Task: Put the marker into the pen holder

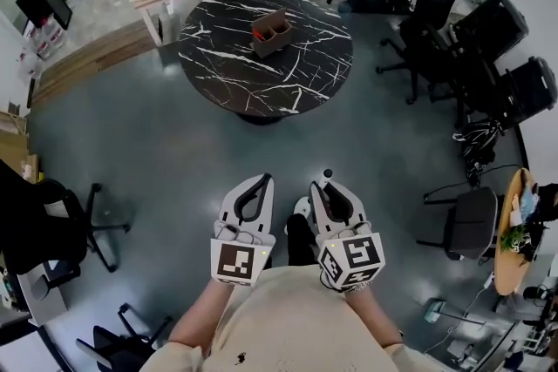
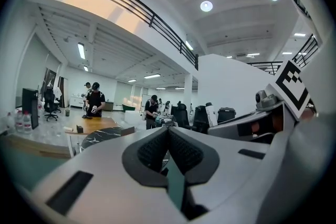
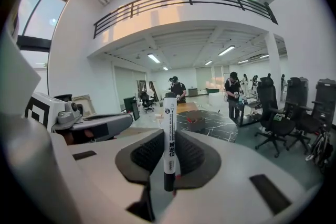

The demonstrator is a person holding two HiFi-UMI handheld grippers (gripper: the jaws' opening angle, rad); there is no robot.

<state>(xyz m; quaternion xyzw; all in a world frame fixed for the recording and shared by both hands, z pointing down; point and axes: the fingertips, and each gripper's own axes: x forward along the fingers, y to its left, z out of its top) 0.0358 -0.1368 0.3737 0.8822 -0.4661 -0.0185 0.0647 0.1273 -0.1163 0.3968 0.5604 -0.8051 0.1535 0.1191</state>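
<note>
Left gripper [image 2: 168, 132]: I saw its jaws pressed together, nothing between | right gripper [image 3: 169, 150]: clamped on the marker [image 3: 169, 113], upright, held low on the barrel | I judged it light, stiff, slick; mid-barrel grip safer | pen holder [image 1: 271, 32] sat well ahead on the table [image 1: 218, 74], compartments too small to read.

Left gripper [image 1: 260, 181] and right gripper [image 1: 321, 186] are pointing forward side by side; left jaws are sitting closed, empty; right is clamping a whiteboard marker [image 3: 169, 136] upright
</note>
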